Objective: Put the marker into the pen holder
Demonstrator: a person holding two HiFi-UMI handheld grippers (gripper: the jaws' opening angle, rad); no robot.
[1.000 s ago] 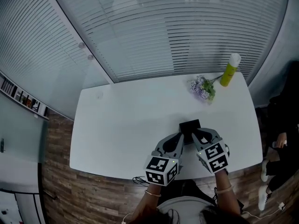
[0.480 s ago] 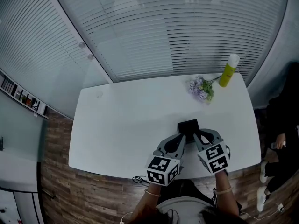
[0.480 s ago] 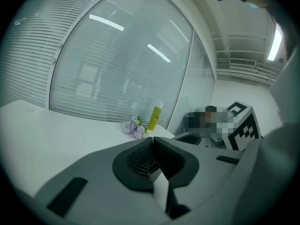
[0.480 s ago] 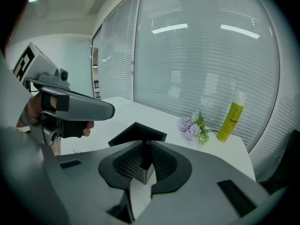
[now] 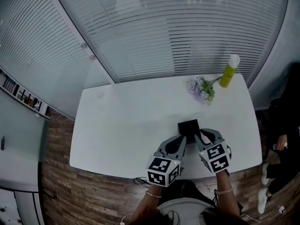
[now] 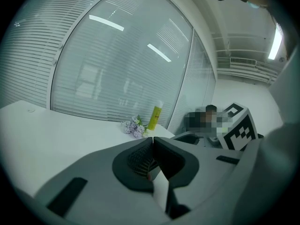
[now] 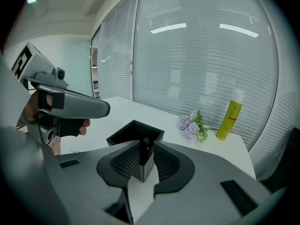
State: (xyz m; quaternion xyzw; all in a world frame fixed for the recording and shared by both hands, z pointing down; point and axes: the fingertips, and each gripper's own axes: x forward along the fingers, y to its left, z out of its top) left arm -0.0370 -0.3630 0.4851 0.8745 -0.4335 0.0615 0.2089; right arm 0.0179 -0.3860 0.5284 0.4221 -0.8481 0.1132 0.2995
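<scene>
The right hand-held gripper [image 7: 147, 154] grips a slim black marker [image 7: 146, 150] at the near edge of the square black pen holder [image 7: 123, 135], the left hand-held gripper [image 6: 153, 142] is closed on nothing, and the marker probably next needs lifting over the opening.

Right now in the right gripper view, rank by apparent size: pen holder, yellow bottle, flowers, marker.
1. pen holder: largest, but also nearest the camera.
2. yellow bottle and flowers: look about alike, so not ranked.
3. marker: smallest; only its end shows.

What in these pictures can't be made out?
Marker: right gripper view, mostly covered by the shut jaws of the right hand-held gripper.
Pen holder inside: head view, too dark and small.
Yellow bottle label print: too small in every view.
</scene>
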